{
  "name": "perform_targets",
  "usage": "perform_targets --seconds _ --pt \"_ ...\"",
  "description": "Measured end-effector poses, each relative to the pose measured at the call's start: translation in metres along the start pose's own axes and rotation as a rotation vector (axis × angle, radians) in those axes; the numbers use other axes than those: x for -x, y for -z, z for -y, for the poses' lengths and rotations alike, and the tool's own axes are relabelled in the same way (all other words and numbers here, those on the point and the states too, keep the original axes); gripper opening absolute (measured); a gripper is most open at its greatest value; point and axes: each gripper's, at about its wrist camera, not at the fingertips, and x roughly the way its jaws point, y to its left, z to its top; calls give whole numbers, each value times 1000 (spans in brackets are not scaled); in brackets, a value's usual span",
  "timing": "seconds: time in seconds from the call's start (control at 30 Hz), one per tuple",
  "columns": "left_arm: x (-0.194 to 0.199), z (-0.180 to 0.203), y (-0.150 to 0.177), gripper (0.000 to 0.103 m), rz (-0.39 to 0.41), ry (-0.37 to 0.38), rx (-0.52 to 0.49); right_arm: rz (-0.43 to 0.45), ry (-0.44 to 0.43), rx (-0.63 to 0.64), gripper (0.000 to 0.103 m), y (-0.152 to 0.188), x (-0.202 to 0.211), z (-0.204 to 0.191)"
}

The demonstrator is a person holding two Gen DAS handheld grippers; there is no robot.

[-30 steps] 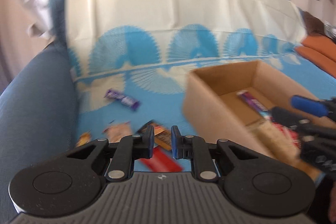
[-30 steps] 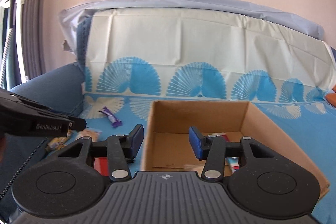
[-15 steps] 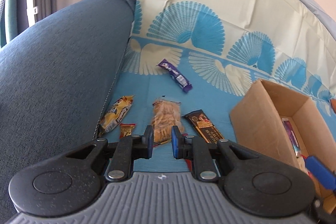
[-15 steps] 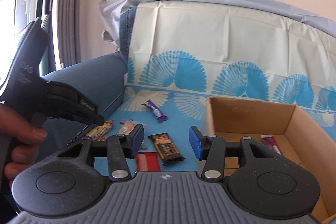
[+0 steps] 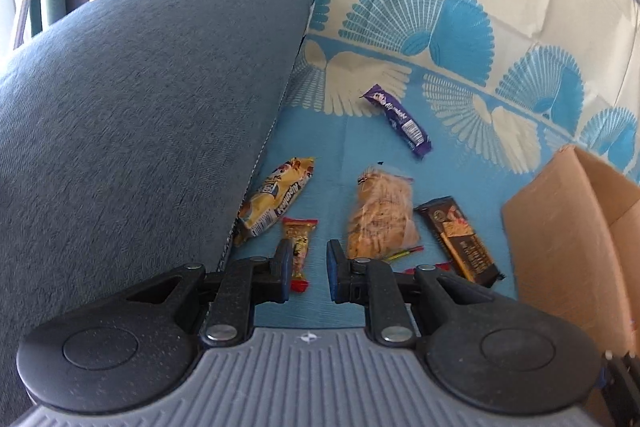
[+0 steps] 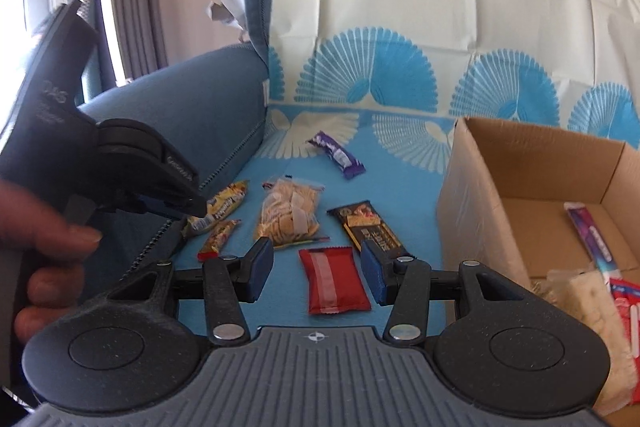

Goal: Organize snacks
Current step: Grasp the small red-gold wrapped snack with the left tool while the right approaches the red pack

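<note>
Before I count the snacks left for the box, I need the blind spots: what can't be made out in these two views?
- Cardboard box, left wrist view: its inside is hidden by its near wall and cut by the right edge.
- Box contents, right wrist view: the packets at the near corner run behind the right gripper.
- Red packet: almost wholly hidden behind the left gripper in the left wrist view.
- Small sweet: print too small to read.
</note>
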Motion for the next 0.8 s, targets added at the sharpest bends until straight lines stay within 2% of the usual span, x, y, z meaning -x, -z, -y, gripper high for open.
perform_targets --seconds 0.1,0.17,0.27,0.43,0.6,0.7,0.77,0.8 --pt "-9 5 2 21 -10 -26 -44 -39 42 -23 61 2 -24 1" --pt "-17 8 3 24 -25 -42 -65 -67 61 -37 62 5 -39 2" --pt "-28 12 4 25 -41 -55 -97 -108 73 -42 69 8 -59 3" --pt "-46 21 5 39 -67 -77 -156 -164 88 -37 78 16 -85 4" --pt "-64 26 4 51 -90 -97 -164 -242 77 -56 78 22 -103 10" --pt "-76 30 5 54 -110 -131 -190 -240 74 -45 79 22 -105 9" --pt "-83 31 5 57 -115 -144 -195 -232 67 -37 73 23 -105 9" --pt "-85 31 4 57 -108 -142 -186 -226 66 -27 66 23 -104 8"
